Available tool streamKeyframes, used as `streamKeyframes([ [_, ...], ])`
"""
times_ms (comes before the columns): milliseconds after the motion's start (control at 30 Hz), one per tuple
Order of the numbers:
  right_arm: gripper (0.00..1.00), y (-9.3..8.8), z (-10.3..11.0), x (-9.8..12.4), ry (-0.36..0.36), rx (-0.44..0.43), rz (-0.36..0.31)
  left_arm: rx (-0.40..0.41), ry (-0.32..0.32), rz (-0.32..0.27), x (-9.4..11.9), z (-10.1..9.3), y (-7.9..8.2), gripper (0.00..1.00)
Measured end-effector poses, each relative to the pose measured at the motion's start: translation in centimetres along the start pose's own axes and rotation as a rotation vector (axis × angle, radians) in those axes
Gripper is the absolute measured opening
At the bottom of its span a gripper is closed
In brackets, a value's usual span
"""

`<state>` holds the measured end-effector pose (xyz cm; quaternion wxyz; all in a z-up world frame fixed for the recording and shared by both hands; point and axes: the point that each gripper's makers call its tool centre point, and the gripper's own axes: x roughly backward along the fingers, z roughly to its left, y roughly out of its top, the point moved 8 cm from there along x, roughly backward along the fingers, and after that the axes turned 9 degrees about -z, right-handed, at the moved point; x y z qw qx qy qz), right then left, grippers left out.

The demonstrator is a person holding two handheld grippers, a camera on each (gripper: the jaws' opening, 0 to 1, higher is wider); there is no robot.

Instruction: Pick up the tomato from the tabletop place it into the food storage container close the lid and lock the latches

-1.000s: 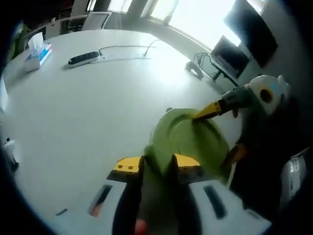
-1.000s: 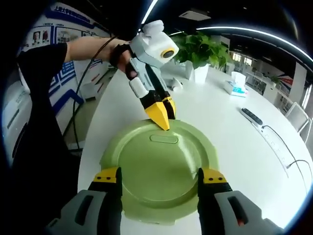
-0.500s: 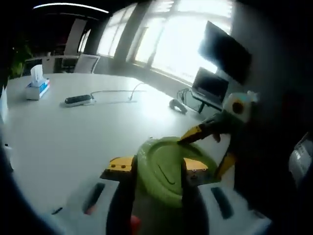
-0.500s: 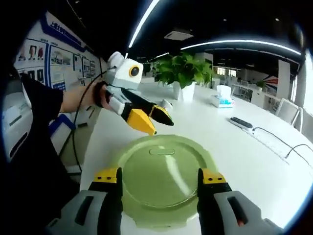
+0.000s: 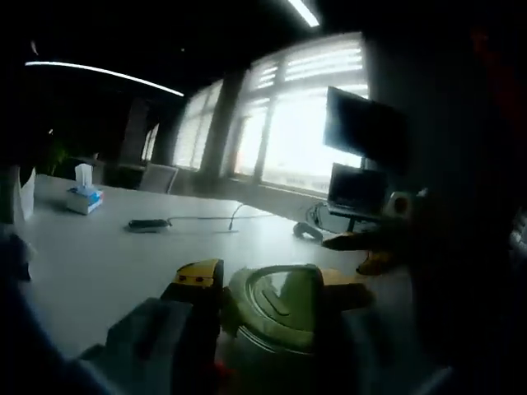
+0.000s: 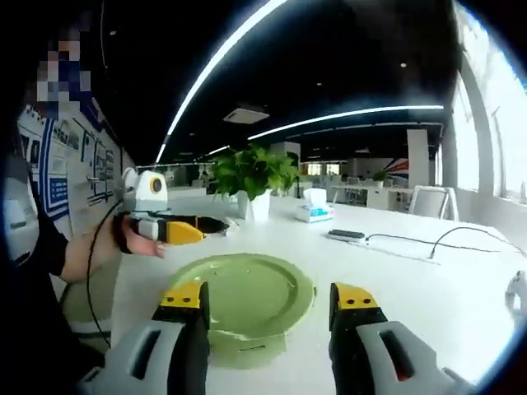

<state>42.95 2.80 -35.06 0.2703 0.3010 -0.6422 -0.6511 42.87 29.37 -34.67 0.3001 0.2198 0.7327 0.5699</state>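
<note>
In the left gripper view, a white tissue box with a blue band (image 5: 84, 197) sits at about nine o'clock on the long white tabletop (image 5: 99, 247), with a dark power strip (image 5: 149, 224) and its trailing cable toward the centre. At six o'clock the left gripper (image 5: 272, 309), grey with yellow-tipped black jaws, has its jaws standing either side of the round pale-green lidded food storage container (image 5: 276, 300); the picture is dim and blurred, so I cannot tell whether they pinch it. At three o'clock the right gripper (image 5: 362, 244) shows as a yellow tip against a dark figure, with a dark monitor (image 5: 362, 132) above.

In the right gripper view, a person's hand (image 6: 123, 243) at nine o'clock carries the left gripper (image 6: 216, 225), its jaws together, off the container's far left edge and apart from it. A leafy green plant in a white pot (image 6: 254, 177) stands at twelve o'clock. The green container (image 6: 239, 300), lid on, lies at six o'clock between the spread jaws of the right gripper (image 6: 268, 300), which stand wide and clear of its rim. The tomato cannot be seen through the lid. A tissue box (image 6: 314, 209) and power strip (image 6: 346, 235) lie toward two o'clock.
</note>
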Motion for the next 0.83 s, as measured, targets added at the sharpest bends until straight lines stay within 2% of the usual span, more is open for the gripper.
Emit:
streamKeyframes([
  [67,0.52,0.0,-1.1,1.0,-0.074,0.061,-0.008,0.034,-0.009,-0.049,0.5,-0.1,0.5,0.42],
  [133,0.52,0.0,-2.1,2.4,-0.151,0.083,-0.019,0.021,0.006,-0.058,1.0,0.0,0.8,0.42],
  [300,0.52,0.1,-4.4,5.7,-0.276,0.017,-0.073,-0.050,0.021,-0.082,2.0,-0.6,1.6,0.44],
  [467,0.52,0.7,-6.5,9.0,-0.404,0.014,-0.108,-0.043,0.008,-0.106,2.4,-0.9,1.5,0.49],
  [567,0.52,1.0,-6.9,10.0,-0.445,0.032,-0.134,-0.053,0.034,-0.112,2.7,-1.0,1.3,0.48],
  [633,0.52,1.0,-7.0,10.3,-0.451,0.036,-0.133,-0.078,0.056,-0.138,3.2,-1.1,1.7,0.48],
  [833,0.52,0.7,-7.0,10.6,-0.457,0.043,-0.133,-0.134,0.093,-0.142,4.0,-1.4,2.4,0.48],
])
